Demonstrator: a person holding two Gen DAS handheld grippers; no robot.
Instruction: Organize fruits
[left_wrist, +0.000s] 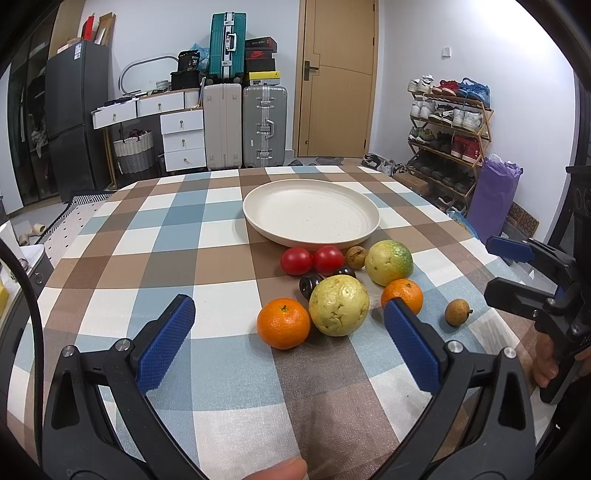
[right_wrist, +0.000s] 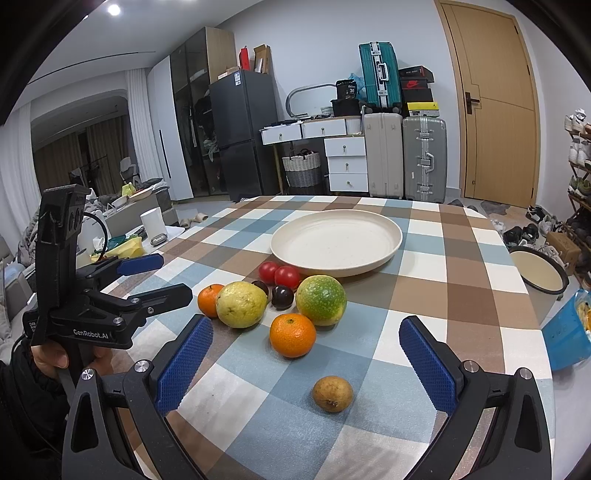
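The two small dark round plums (right_wrist: 282, 296) are partly hidden behind the larger fruit, and in the left wrist view the near mandarin on the right is partly covered by a blue gripper pad. All fruit lies on the desk with the brown, blue and white checked cloth (right_wrist: 461, 280), grouped just in front of the round cream plate (right_wrist: 384, 251), which holds nothing. The group comprises two red tomatoes (left_wrist: 312, 259), a yellow-green guava (left_wrist: 338, 305), a green-and-yellow guava (right_wrist: 320, 300), two orange mandarins (right_wrist: 292, 335) and two small brown longans; one longan (right_wrist: 332, 393) lies apart, nearest the right gripper (right_wrist: 314, 363). The right gripper stands wide open and empty above the desk. The left gripper (left_wrist: 288, 347) is likewise wide open and empty. Its black body reads "GenRobot.AI" in the right wrist view.
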